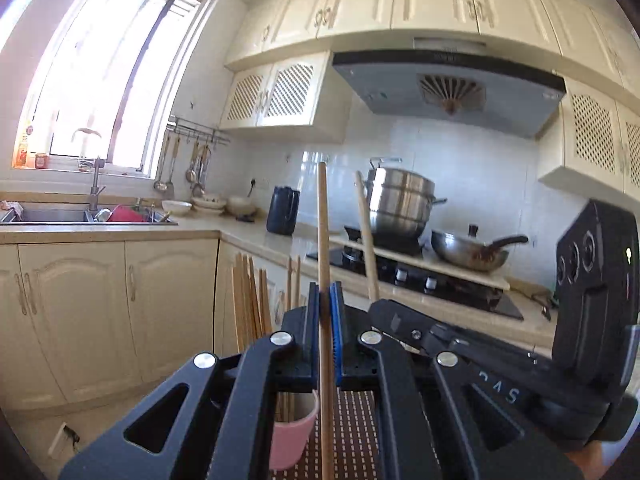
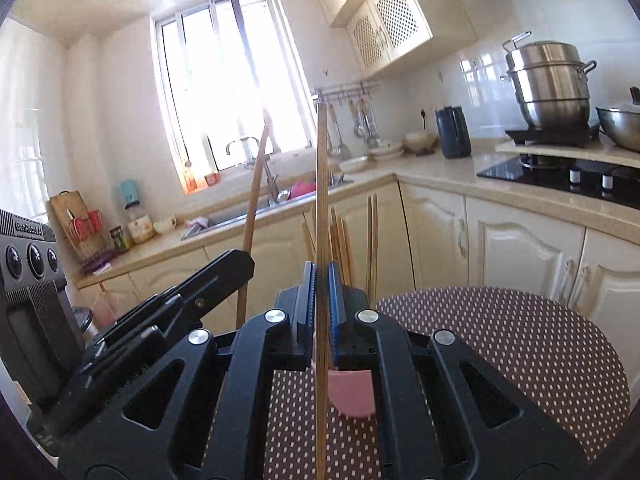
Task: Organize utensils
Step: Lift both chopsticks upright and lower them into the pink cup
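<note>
My left gripper (image 1: 325, 294) is shut on a wooden chopstick (image 1: 323, 220) that stands upright between its blue pads. Its neighbour, my right gripper (image 1: 378, 305), comes in from the right, shut on a second chopstick (image 1: 365, 232). In the right wrist view the right gripper (image 2: 321, 276) clamps its upright chopstick (image 2: 321, 184), and the left gripper (image 2: 243, 261) holds a leaning chopstick (image 2: 255, 188). Below and just behind both grippers stands a pink cup (image 1: 291, 436) (image 2: 353, 396), with several chopsticks (image 1: 250, 300) (image 2: 340, 240) sticking up out of it.
The cup stands on a round table with a brown dotted cloth (image 2: 504, 344). Behind run cream cabinets (image 1: 80, 312) and a counter with a sink (image 1: 52, 216), a dark kettle (image 1: 283, 210), a steel pot (image 1: 400, 204), a wok (image 1: 472, 252) and a black hob (image 2: 560, 176).
</note>
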Motion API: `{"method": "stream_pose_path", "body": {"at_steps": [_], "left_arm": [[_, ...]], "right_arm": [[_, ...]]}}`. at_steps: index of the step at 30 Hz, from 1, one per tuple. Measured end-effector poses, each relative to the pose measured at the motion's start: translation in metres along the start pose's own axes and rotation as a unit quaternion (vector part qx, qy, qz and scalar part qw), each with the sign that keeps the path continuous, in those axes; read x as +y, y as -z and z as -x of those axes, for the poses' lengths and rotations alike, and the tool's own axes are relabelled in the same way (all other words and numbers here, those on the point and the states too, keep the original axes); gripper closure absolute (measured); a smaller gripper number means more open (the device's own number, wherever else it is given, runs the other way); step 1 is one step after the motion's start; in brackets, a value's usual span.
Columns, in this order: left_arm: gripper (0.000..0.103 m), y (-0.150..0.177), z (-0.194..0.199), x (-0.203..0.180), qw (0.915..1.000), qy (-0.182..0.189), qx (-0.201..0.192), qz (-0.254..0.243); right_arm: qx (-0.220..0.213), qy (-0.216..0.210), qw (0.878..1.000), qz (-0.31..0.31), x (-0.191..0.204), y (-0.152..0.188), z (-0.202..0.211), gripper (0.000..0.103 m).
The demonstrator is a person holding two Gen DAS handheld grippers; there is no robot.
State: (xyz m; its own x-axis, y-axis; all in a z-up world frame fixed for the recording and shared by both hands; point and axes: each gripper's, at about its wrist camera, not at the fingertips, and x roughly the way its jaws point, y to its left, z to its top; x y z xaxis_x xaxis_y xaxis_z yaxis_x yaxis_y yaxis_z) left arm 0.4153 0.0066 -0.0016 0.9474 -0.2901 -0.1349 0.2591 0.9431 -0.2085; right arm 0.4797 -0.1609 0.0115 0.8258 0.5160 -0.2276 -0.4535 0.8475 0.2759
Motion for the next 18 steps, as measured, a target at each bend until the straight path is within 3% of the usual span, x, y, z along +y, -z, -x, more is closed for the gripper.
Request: {"method": "stream_pose_path", "body": {"at_steps": [8, 18], "left_arm": [[0.097, -0.008, -0.036, 0.024, 0.9974, -0.022, -0.061, 0.034], [0.097, 0.007, -0.080, 0.043, 0.9952, -0.054, -0.066, 0.048]], "right_arm": [[-0.069, -0.001, 0.998, 0.002, -0.009, -0.007, -0.023, 0.096], [-0.098, 0.009, 0.995, -0.007, -0.023, -0.002, -0.052, 0.097]]}}
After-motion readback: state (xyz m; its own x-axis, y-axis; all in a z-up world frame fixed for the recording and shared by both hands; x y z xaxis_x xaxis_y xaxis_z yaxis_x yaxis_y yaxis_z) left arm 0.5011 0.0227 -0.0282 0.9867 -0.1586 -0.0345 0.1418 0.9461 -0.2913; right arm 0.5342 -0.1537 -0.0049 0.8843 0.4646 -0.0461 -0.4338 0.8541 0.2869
